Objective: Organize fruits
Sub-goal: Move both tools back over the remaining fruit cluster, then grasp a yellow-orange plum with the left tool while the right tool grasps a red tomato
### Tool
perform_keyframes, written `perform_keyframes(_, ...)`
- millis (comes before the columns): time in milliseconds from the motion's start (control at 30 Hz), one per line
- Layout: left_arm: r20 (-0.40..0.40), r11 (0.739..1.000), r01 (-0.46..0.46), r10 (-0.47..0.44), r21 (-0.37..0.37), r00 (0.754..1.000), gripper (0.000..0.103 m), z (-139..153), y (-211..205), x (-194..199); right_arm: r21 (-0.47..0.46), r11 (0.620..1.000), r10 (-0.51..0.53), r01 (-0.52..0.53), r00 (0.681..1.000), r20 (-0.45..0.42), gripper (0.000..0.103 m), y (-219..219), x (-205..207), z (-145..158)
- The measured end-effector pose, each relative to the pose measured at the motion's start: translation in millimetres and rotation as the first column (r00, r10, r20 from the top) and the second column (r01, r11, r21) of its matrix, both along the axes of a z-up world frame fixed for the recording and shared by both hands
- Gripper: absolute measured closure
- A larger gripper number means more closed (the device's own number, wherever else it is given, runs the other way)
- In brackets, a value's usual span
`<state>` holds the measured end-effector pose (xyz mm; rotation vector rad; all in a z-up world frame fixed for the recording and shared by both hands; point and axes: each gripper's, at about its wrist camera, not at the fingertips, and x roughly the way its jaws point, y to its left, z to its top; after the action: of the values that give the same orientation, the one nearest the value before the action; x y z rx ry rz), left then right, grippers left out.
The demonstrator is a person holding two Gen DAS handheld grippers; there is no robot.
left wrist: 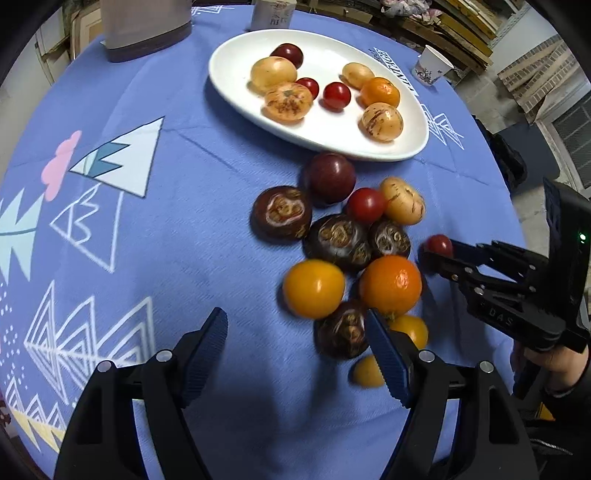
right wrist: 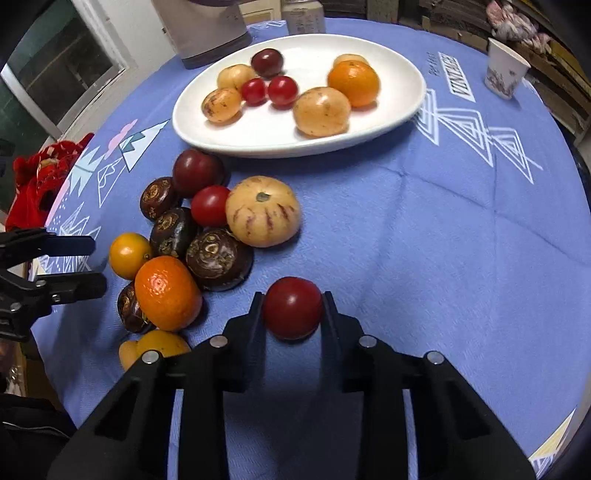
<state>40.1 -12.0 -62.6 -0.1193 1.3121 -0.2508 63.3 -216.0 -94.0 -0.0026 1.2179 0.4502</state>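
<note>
A white oval plate (right wrist: pixel 184 125) at the back holds several fruits: pale striped ones, an orange, red tomatoes, a dark plum. In front of it a loose pile lies on the blue cloth: a striped pale fruit (right wrist: pixel 262 210), dark water chestnuts (left wrist: pixel 338 240), a mandarin (left wrist: pixel 390 284), yellow tomatoes (left wrist: pixel 314 288), a plum (left wrist: pixel 330 177). My right gripper (right wrist: pixel 293 299) is shut on a red cherry tomato (right wrist: pixel 291 314) at the pile's right edge, low over the cloth; the left wrist view shows the same right gripper (left wrist: pixel 436 258) and tomato (left wrist: pixel 439 244). My left gripper (left wrist: pixel 294 313) hangs open above the pile's near end, gripping nothing.
A paper cup (right wrist: pixel 504 70) stands at the back right near the table's edge. A grey appliance base (left wrist: pixel 144 29) and a small carton (left wrist: pixel 271 14) stand behind the plate. A red cloth (right wrist: pixel 40 177) lies off the table's left edge. A hand (left wrist: pixel 554 362) holds the right gripper.
</note>
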Motion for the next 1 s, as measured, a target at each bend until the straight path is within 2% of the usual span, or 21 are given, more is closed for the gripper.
perform_keyframes(267,-0.018,1.0,-0.001,0.001,-0.02,1.0,0.03,-12,-5,9,0.023,1.0,-0.013,0.013,1.0,-0.007,0.073,-11,-7,5)
perform_keyframes(333,-0.028,0.999,0.004,-0.005,-0.032,1.0,0.043,-17,-3,9,0.025,1.0,-0.012,0.013,1.0,-0.005,0.073,-11,-8,6)
perform_keyframes(500,-0.011,0.998,0.007,-0.008,-0.069,1.0,0.058,-17,-2,12,0.031,0.999,-0.015,0.015,1.0,-0.01,0.073,-10,-9,5)
perform_keyframes(533,-0.01,0.997,0.015,-0.015,-0.075,1.0,0.064,-17,-3,12,0.032,0.999,-0.014,0.014,1.0,-0.008,0.073,-9,-8,5)
perform_keyframes(700,-0.008,0.998,0.01,-0.011,-0.059,1.0,0.064,-16,-4,13,0.045,0.999,-0.008,0.008,1.0,0.007,0.073,-8,-8,12)
perform_keyframes(767,-0.006,1.0,-0.005,0.004,-0.03,1.0,0.064,-13,-2,13,0.051,0.999,-0.009,0.008,1.0,0.01,0.073,-9,-7,17)
perform_keyframes(1000,0.07,0.999,-0.022,0.024,-0.035,0.997,0.064,23,13,17,0.092,0.996,-0.017,0.011,0.998,0.06,0.073,-16,1,46)
